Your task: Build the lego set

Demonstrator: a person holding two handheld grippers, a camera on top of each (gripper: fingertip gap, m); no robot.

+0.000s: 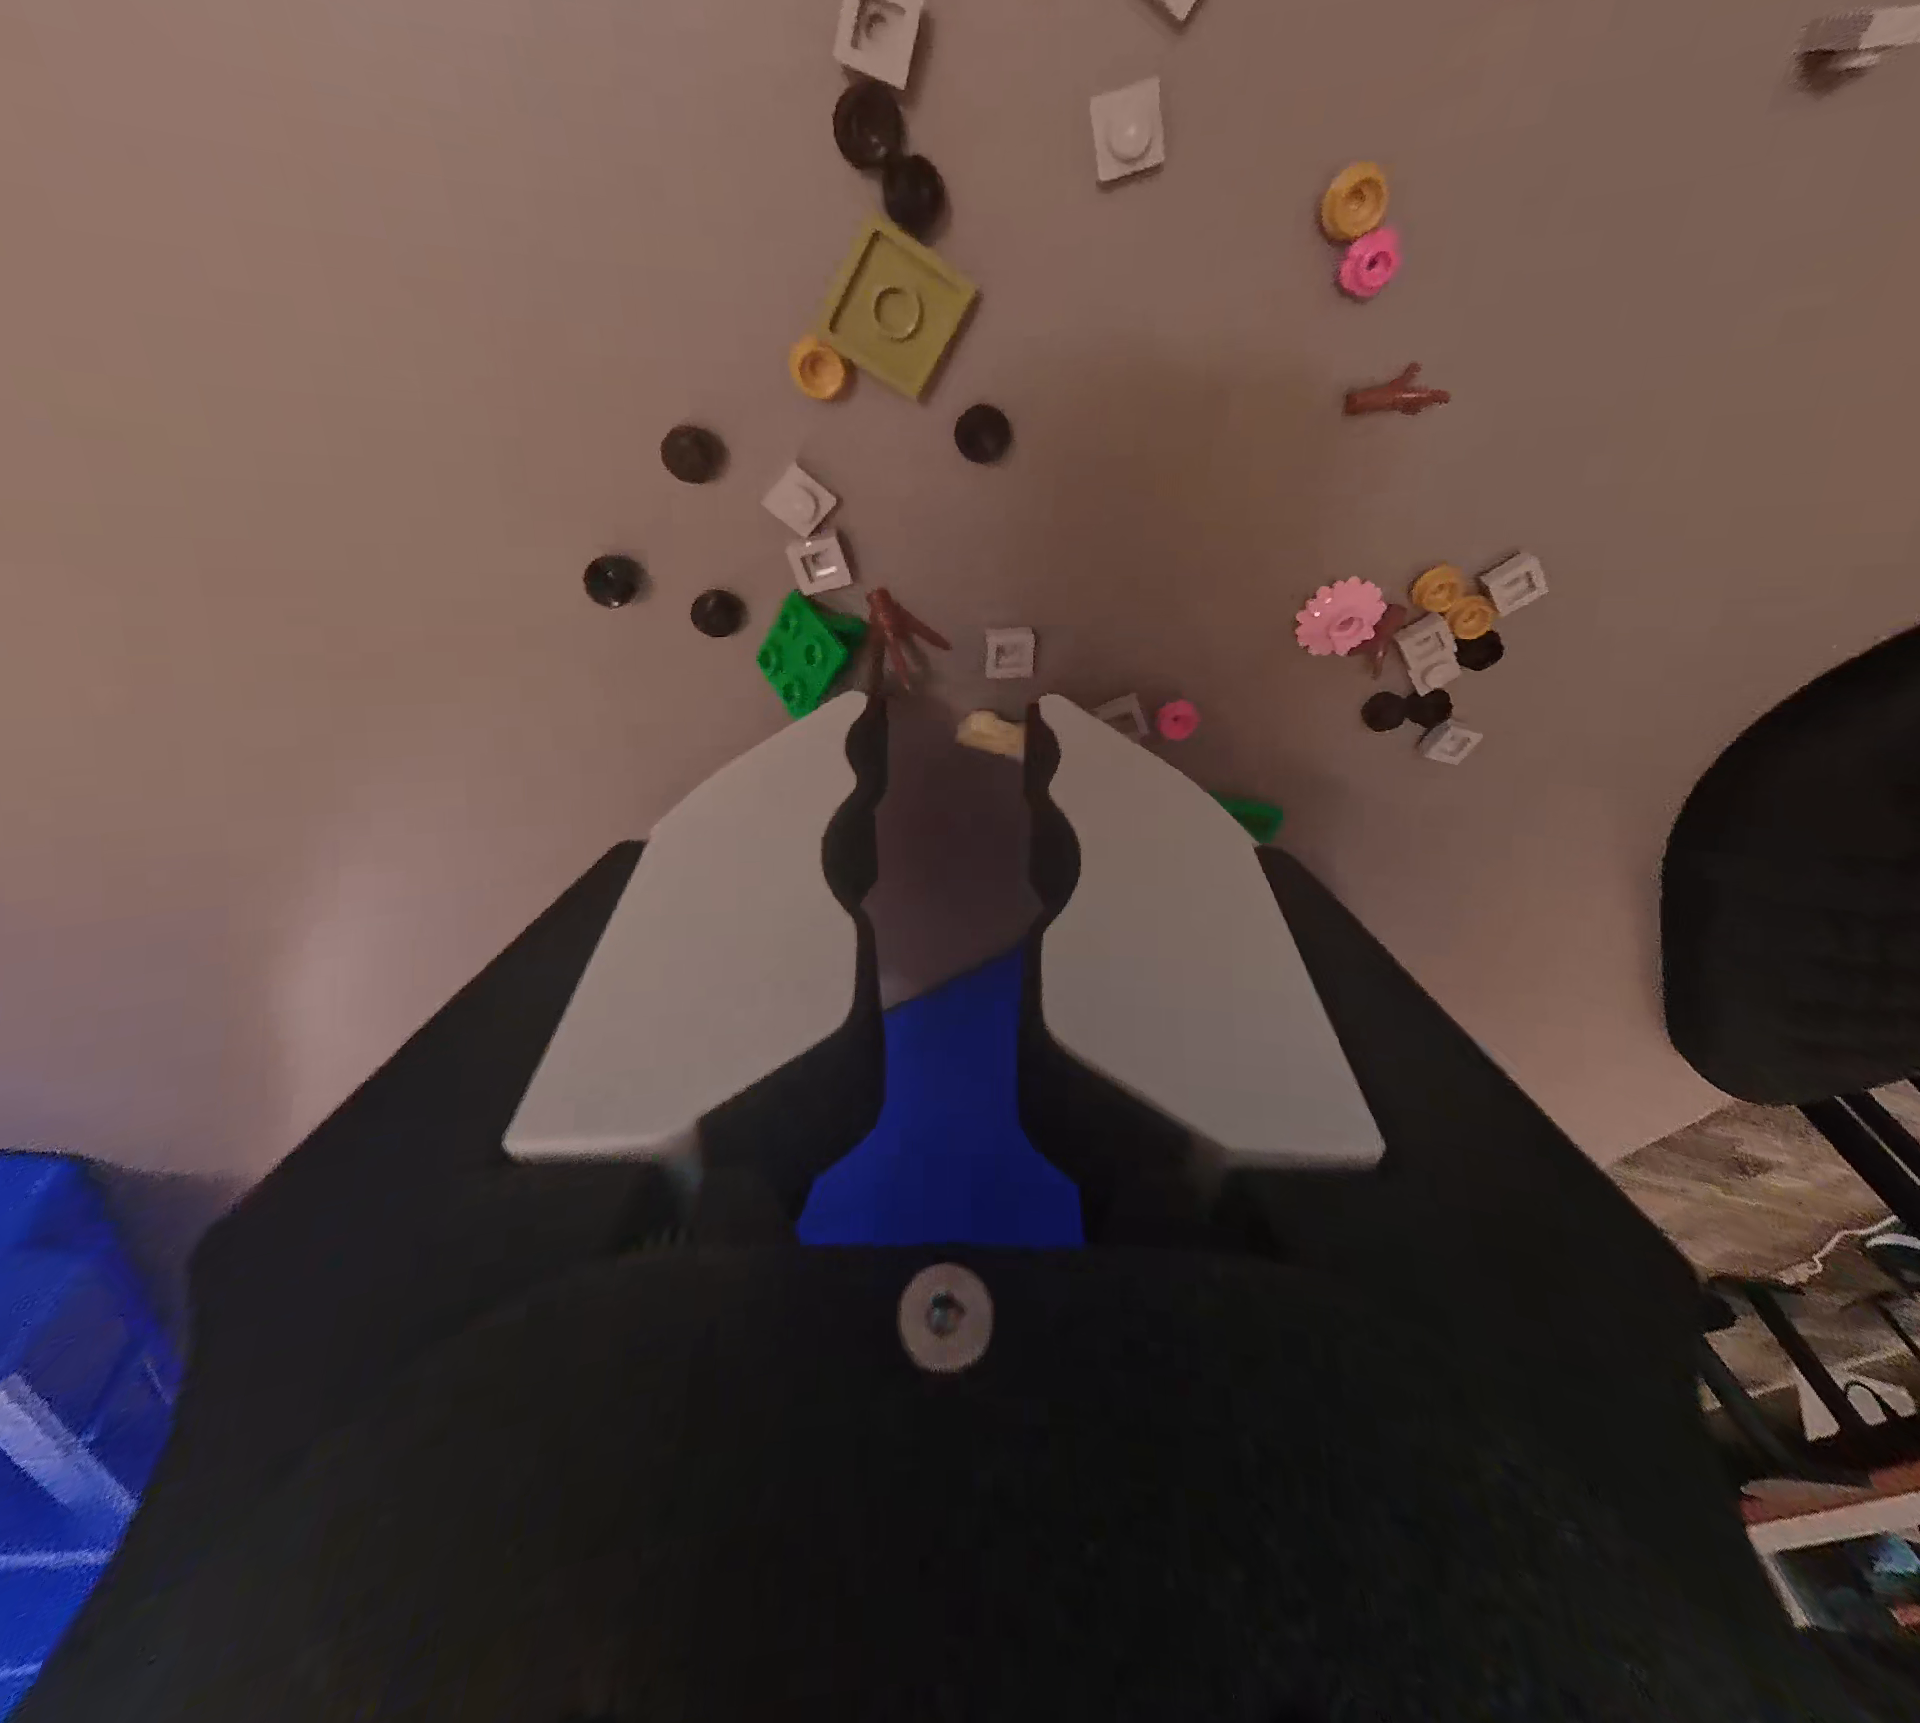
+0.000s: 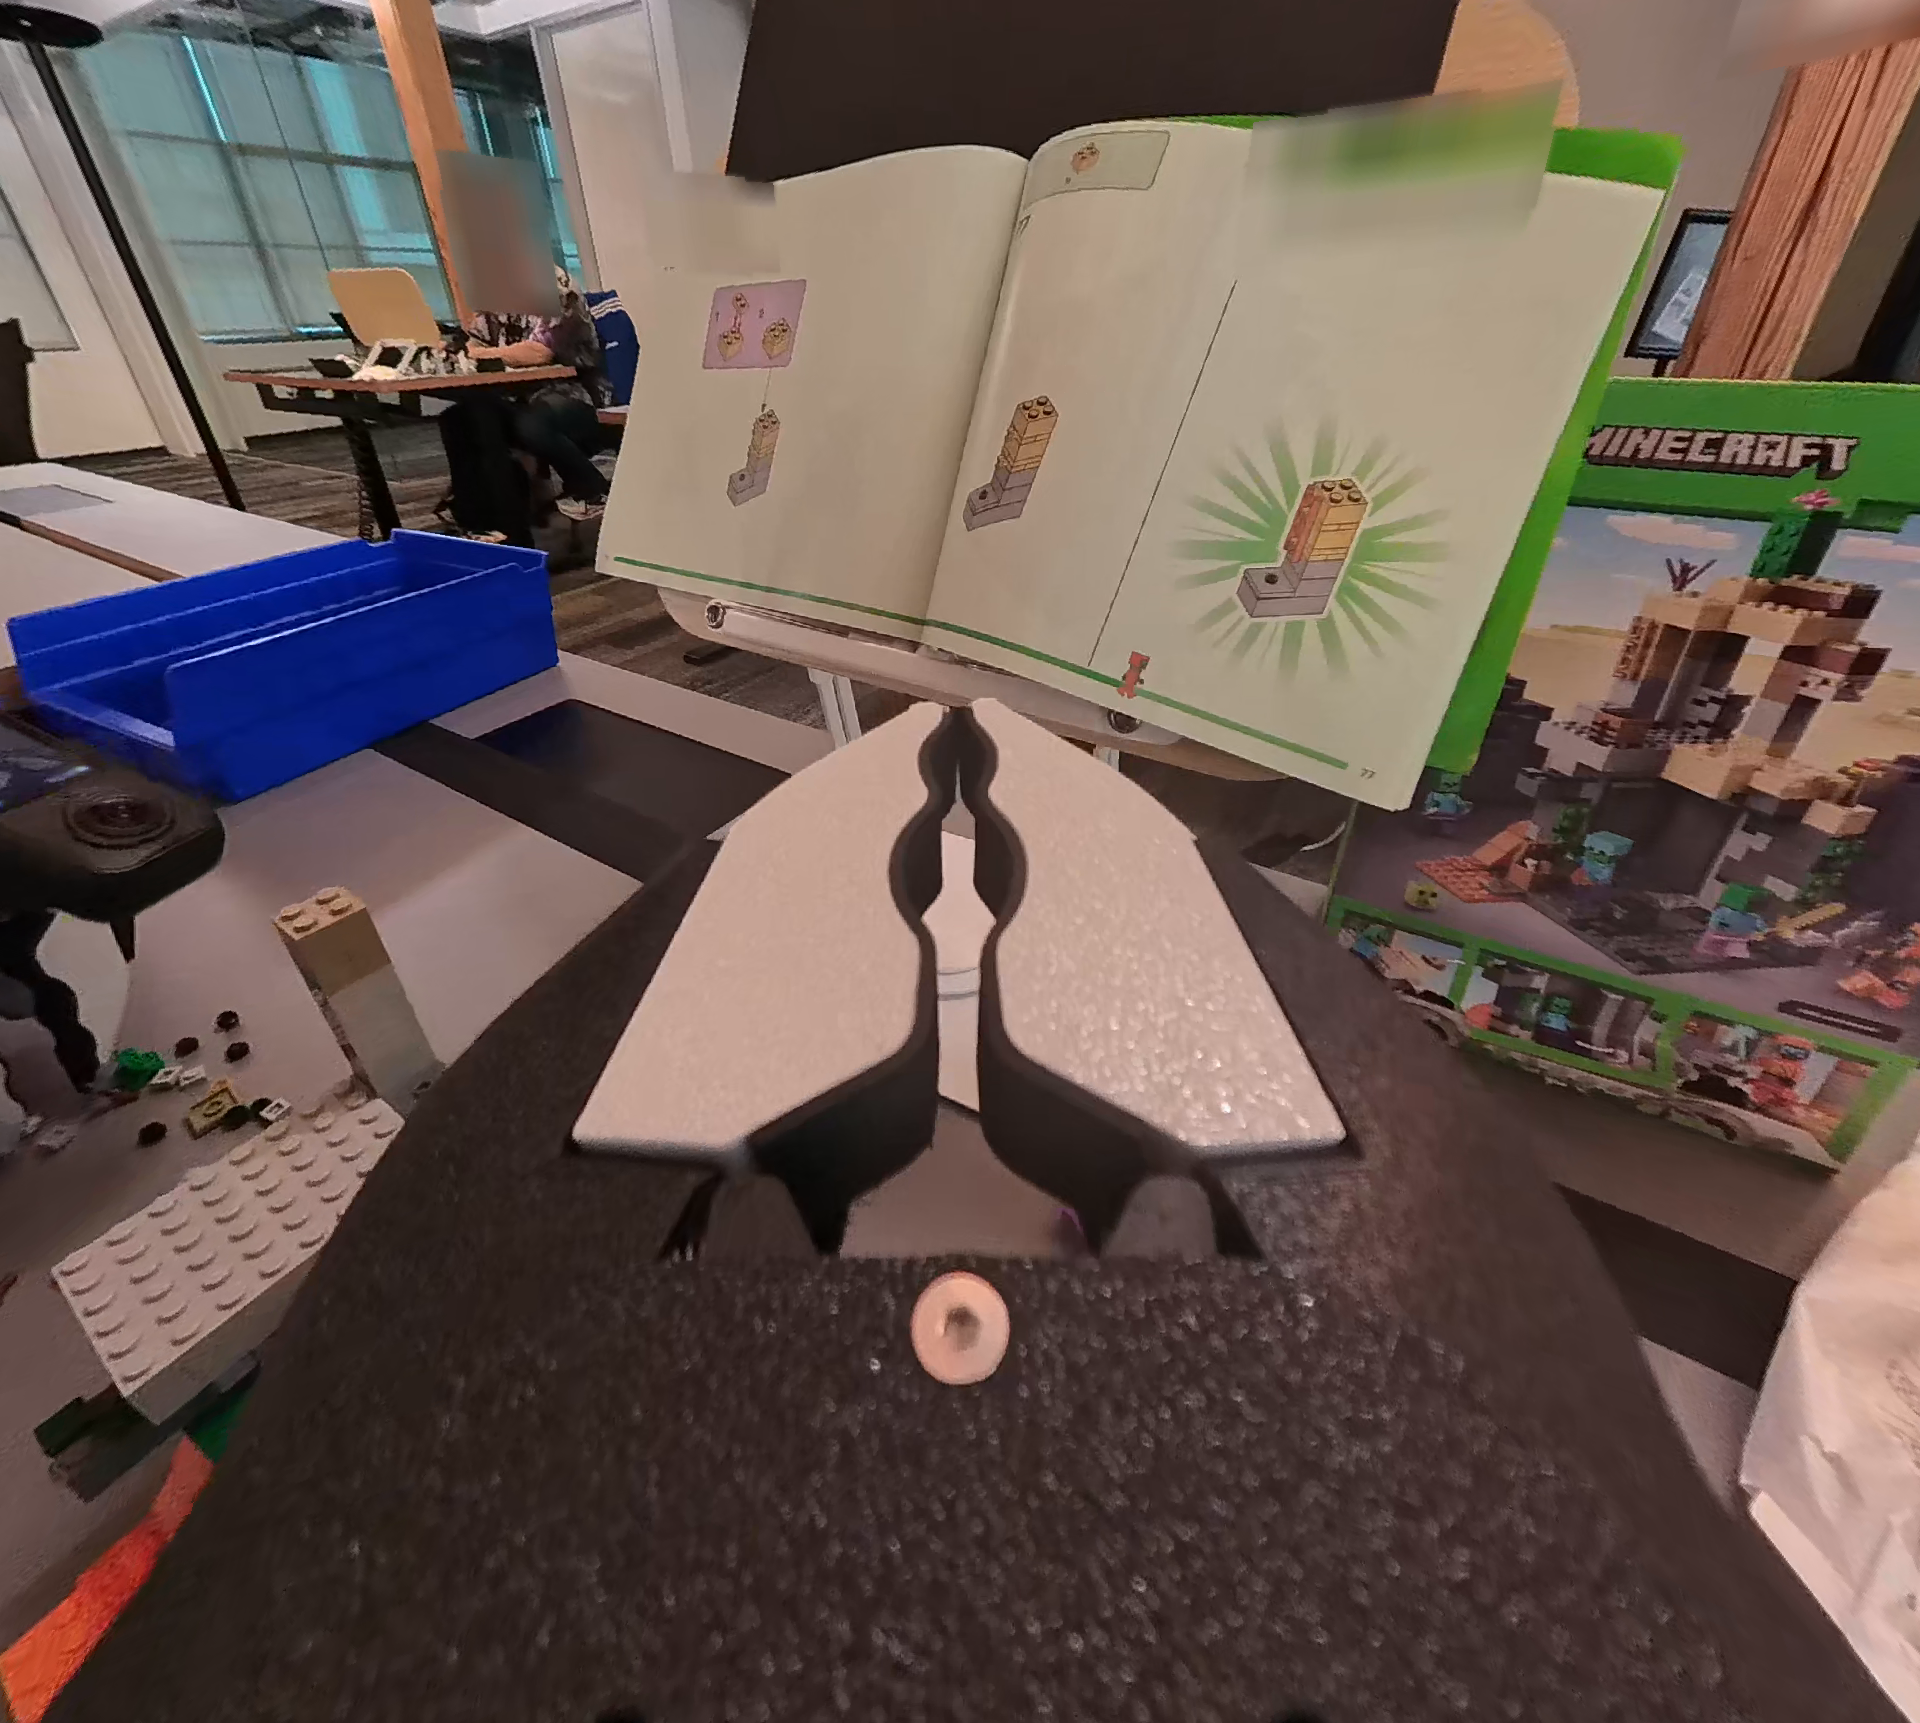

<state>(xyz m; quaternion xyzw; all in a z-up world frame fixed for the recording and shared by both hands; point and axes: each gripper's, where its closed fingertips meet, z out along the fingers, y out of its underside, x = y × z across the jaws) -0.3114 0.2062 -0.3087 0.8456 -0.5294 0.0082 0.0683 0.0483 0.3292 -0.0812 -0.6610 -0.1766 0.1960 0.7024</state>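
Two grippers show, one in each wrist view. The left gripper (image 1: 956, 723) hangs over a grey table (image 1: 364, 323) with its fingers spread and nothing between the pads. A small cream piece (image 1: 987, 731) lies on the table in the gap, close to the right fingertip; whether it touches that fingertip cannot be told. Just past the left fingertip lie a brown twig piece (image 1: 902, 639) and a bright green square plate (image 1: 805, 650). A small grey tile (image 1: 1010, 652) sits just ahead of the gap, and a pink round stud (image 1: 1176, 720) lies beside the right finger. Farther out are black round studs (image 1: 693, 453), an olive square plate (image 1: 900, 306), yellow round pieces (image 1: 1355, 198), a pale pink flower piece (image 1: 1340, 617) and more grey tiles.

The right gripper (image 2: 958, 715) is held up off the table with its fingers pressed together, the tips meeting on nothing. Ahead of it an open instruction booklet (image 2: 883, 385) rests on a stand (image 2: 831, 629), with a green toy box (image 2: 1662, 790) to the right. To the left are a blue bin (image 2: 291, 634), a tan and grey brick column (image 2: 348, 977) and a grey studded baseplate (image 2: 218, 1226). A person (image 2: 520, 385) sits at a desk in the background.
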